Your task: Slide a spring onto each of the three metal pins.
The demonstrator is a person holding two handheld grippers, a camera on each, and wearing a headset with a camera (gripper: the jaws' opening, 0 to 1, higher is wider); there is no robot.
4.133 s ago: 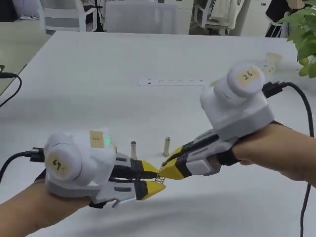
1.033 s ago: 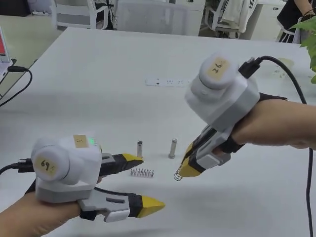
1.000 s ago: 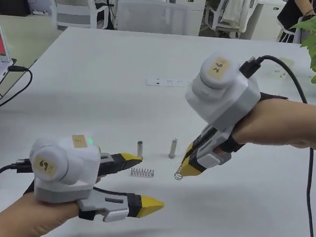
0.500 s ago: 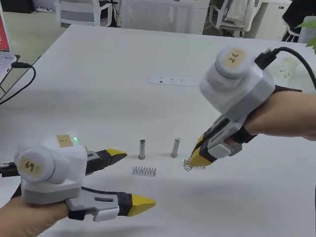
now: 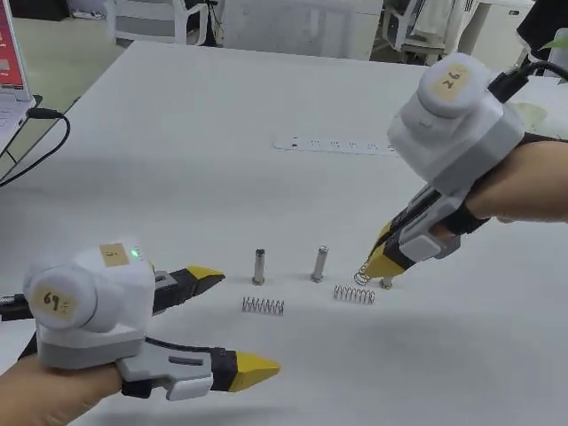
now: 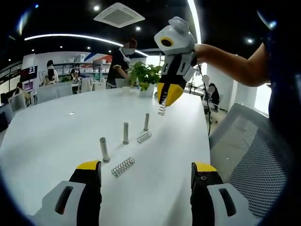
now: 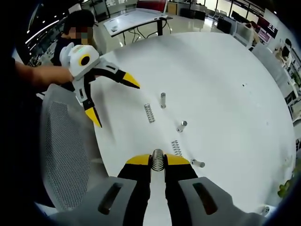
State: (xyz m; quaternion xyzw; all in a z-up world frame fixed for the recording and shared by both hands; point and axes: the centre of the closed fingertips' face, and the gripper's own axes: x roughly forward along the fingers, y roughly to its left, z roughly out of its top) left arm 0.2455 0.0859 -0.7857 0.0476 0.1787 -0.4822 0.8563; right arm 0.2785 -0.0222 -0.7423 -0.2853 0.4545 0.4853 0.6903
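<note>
Right gripper (image 5: 380,266) jaws pinched on held spring (image 5: 362,277), which sticks out past the tips, just beside right pin (image 5: 387,282), not on it. Left gripper (image 5: 229,324) jaws wide, empty, hovering over the near side of the white table (image 5: 177,133). Left loose spring (image 5: 263,305) lies flat in front of left pin (image 5: 259,266). Right loose spring (image 5: 354,294) lies flat between middle pin (image 5: 319,264) and right pin. All three pins upright, bare.

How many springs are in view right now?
3. One small silver coil spring pinched in the right gripper; two loose on the white table, a left spring and a right spring.
</note>
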